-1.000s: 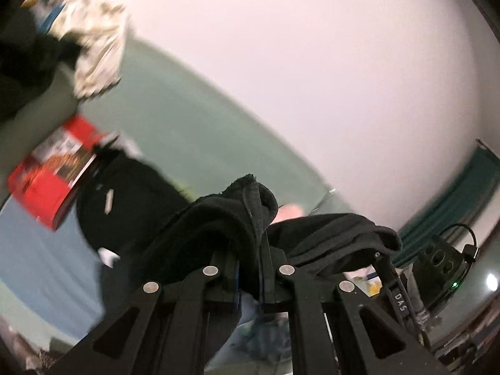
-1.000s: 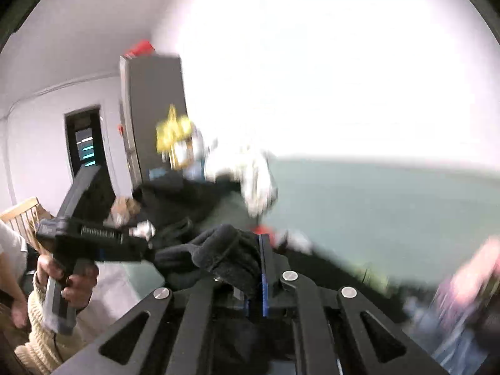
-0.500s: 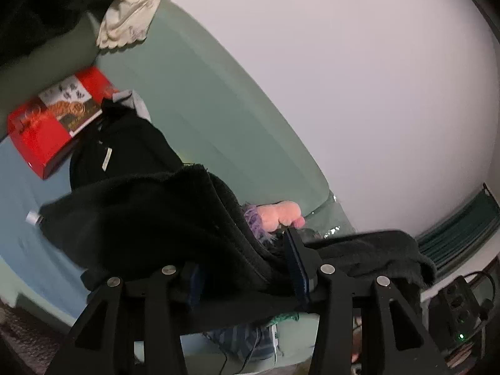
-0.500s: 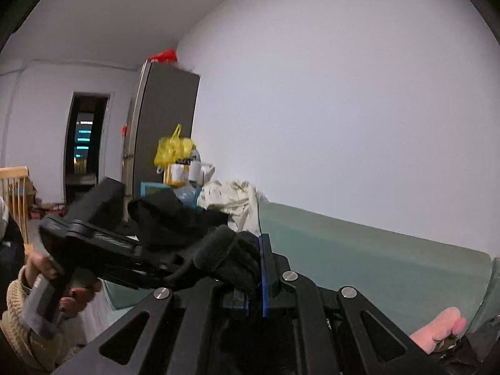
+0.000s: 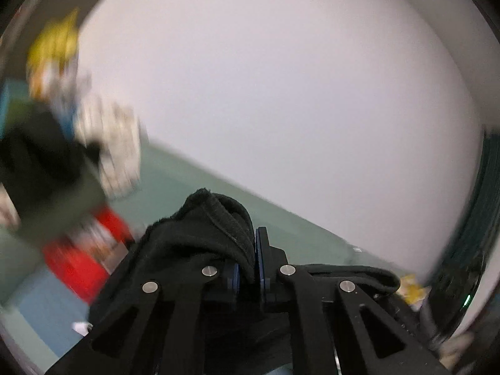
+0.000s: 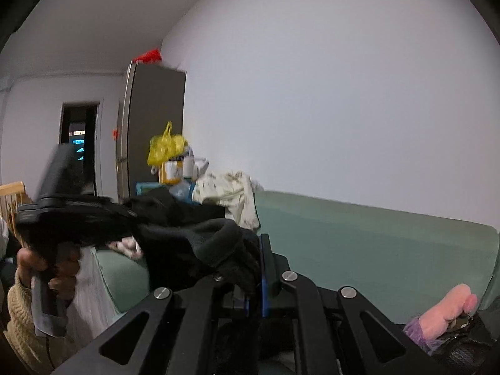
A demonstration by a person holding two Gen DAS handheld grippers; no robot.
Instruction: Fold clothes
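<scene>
Left wrist view, left to right. Upper left is motion-smeared: a yellow bag, a pale crumpled cloth, and below them a red box at lower left. At lower centre my left tongs are pinched narrow on a thick seam of the black garment, which bulges above the tips and trails off to lower right.

Right wrist view, left to right. At far left my hand grips the other handle. The black garment spans from there to lower centre, where my right tongs are also pinched narrow on a bunched wad. The green sofa runs across the right; a pink soft toy sits at lower right.

Risks, as I judge them:
- The cloth is held aloft and bunched, so I cannot tell which edges I hold; a fold from here may come out skewed.
- The right bite is on a wad; layers may slip out under tension.
- Hanging fabric could snag the red box or toy on lowering.
</scene>
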